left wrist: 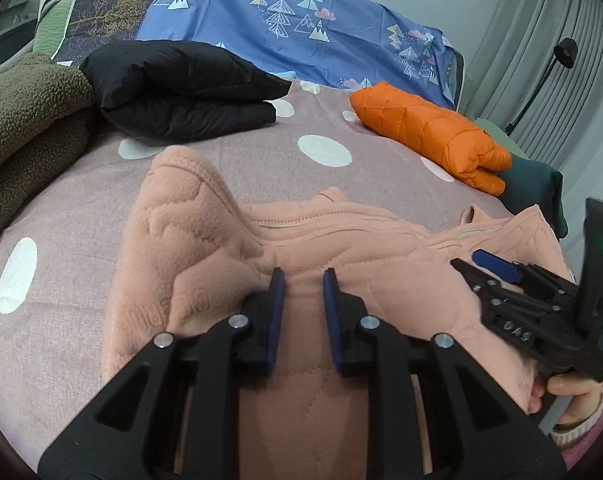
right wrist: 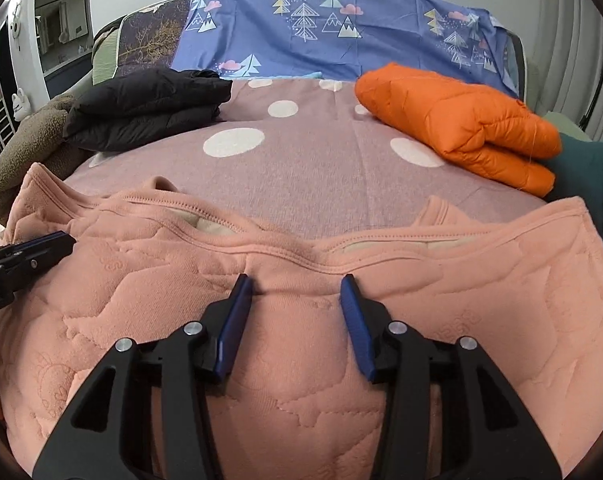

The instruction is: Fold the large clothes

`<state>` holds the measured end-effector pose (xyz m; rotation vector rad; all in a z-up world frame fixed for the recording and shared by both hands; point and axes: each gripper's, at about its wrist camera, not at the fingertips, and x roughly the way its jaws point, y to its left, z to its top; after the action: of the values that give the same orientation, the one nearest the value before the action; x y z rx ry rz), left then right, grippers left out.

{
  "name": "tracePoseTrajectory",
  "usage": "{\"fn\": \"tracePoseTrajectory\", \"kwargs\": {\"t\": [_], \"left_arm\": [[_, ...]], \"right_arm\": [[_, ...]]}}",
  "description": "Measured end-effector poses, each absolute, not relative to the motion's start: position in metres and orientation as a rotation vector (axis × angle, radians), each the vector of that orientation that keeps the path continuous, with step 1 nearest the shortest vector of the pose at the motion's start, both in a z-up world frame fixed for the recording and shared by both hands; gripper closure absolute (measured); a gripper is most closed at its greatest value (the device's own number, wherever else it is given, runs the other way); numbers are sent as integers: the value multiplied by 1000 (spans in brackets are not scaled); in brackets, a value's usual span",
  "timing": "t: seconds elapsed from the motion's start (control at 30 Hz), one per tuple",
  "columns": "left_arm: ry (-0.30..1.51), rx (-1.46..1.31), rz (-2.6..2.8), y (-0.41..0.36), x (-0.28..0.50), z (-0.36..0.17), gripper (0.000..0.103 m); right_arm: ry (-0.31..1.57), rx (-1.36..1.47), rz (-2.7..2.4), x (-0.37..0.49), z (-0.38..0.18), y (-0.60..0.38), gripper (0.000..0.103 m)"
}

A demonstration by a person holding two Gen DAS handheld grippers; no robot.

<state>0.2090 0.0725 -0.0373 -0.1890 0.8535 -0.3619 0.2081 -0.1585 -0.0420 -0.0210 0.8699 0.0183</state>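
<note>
Pink quilted garment (right wrist: 301, 360) lies crosswise, seemingly zipper-edge far.

Both tongs point forward side by side, left tongs (left wrist: 303, 276) slightly parted, right tongs (right wrist: 297, 282) parted wider.

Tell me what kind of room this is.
Most likely a bedroom at home. The pink garment lies on a bed with a polka-dot cover, a tree-print blue sheet is draped at its far end, and folded black and orange jackets sit on the bed.
</note>
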Motion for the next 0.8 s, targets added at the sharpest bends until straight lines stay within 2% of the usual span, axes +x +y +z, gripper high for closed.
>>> {"fn": "tracePoseTrajectory", "kwargs": {"t": [0.1,0.17,0.33,0.5,0.6,0.7,0.73,0.8], "left_arm": [[836,-176,-356,72,205,-35,82],[827,-165,-350,71,203,-34,82],[823,-180,-362,72,203,-33,82],[825,-195,-370,74,203,-33,82],[819,-217,-380,78,203,-33,82],[806,-231,-388,80,201,-31,82],[798,-230,-393,80,199,-30,80],[777,-219,-409,78,195,-25,73]], "right_arm": [[826,46,25,178,-12,-149,57],[752,-7,30,151,1,-133,57],[776,-87,-15,143,-56,-124,55],[808,-69,-27,134,-34,-125,56],[751,-32,10,85,-12,-126,56],[789,-78,0,56,-37,-123,53],[816,-120,2,52,-60,-120,50],[784,-150,9,46,-58,-117,50]]}}
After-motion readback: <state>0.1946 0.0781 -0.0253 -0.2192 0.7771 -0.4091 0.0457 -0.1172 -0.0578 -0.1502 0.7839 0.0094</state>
